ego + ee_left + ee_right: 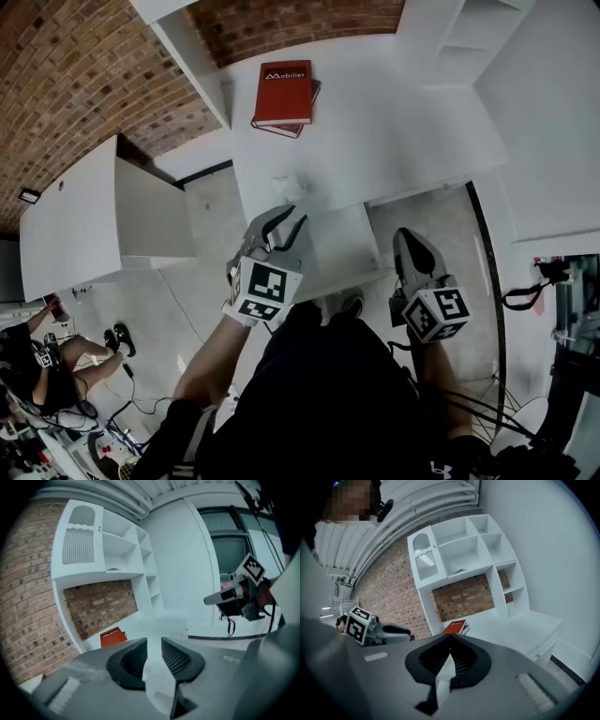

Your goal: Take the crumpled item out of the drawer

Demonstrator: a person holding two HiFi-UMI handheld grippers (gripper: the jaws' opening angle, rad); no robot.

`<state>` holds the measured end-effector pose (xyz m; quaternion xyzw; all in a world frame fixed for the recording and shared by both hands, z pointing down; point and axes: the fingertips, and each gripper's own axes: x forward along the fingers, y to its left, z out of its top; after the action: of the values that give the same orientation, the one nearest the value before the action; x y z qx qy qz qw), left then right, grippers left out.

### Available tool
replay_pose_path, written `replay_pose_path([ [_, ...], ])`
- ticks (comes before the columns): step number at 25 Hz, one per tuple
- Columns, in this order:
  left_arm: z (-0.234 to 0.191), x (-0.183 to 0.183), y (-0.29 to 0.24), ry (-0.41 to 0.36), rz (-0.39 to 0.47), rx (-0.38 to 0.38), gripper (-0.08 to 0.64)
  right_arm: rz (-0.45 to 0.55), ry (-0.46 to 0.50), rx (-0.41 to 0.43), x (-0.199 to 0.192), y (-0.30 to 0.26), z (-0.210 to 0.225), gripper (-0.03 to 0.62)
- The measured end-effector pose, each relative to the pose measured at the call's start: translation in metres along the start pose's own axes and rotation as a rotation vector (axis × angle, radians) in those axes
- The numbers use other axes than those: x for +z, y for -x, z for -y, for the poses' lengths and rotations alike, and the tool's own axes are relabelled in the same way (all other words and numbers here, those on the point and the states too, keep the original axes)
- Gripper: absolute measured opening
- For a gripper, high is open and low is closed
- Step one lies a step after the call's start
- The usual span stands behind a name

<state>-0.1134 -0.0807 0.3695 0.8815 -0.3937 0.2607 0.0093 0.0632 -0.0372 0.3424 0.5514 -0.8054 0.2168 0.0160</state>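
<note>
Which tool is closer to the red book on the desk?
Left. The left tool is at the front edge of the desk, almost straight below the book in the head view. The right tool is off to the right and farther back.

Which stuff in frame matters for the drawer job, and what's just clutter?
Job:
crumpled item, lying on the desktop
drawer
left gripper, open and empty
right gripper, shut

Lying about:
red Mobilier book, on top of another book
shelf unit
white cabinet
</note>
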Motion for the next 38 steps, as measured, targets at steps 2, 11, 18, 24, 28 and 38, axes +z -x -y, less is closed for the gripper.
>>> replay_pose_path([
  [2, 0.003, 0.015, 0.016, 0.063, 0.058, 0.010, 0.104, 0.021, 0.001, 0.009, 0.011, 0.002, -0.003, 0.003],
  [11, -0.006, 0.050, 0.062, 0.200, 0.222, 0.071, 0.104, 0.158, 0.160, -0.001, 0.065, 0.015, -0.021, 0.003],
  [18, -0.018, 0.065, 0.071, 0.219, 0.279, 0.110, 0.104, 0.214, 0.282, -0.023, 0.085, 0.025, -0.032, 0.002],
  [24, -0.016, 0.063, 0.069, 0.235, 0.273, 0.103, 0.104, 0.222, 0.298, -0.037, 0.083, 0.030, -0.027, 0.002],
  [28, -0.014, 0.060, 0.067, 0.219, 0.270, 0.098, 0.104, 0.220, 0.291, -0.040, 0.081, 0.031, -0.023, 0.002],
  [38, -0.015, 0.060, 0.066, 0.219, 0.257, 0.111, 0.104, 0.208, 0.285, -0.022, 0.080, 0.028, -0.024, 0.002],
])
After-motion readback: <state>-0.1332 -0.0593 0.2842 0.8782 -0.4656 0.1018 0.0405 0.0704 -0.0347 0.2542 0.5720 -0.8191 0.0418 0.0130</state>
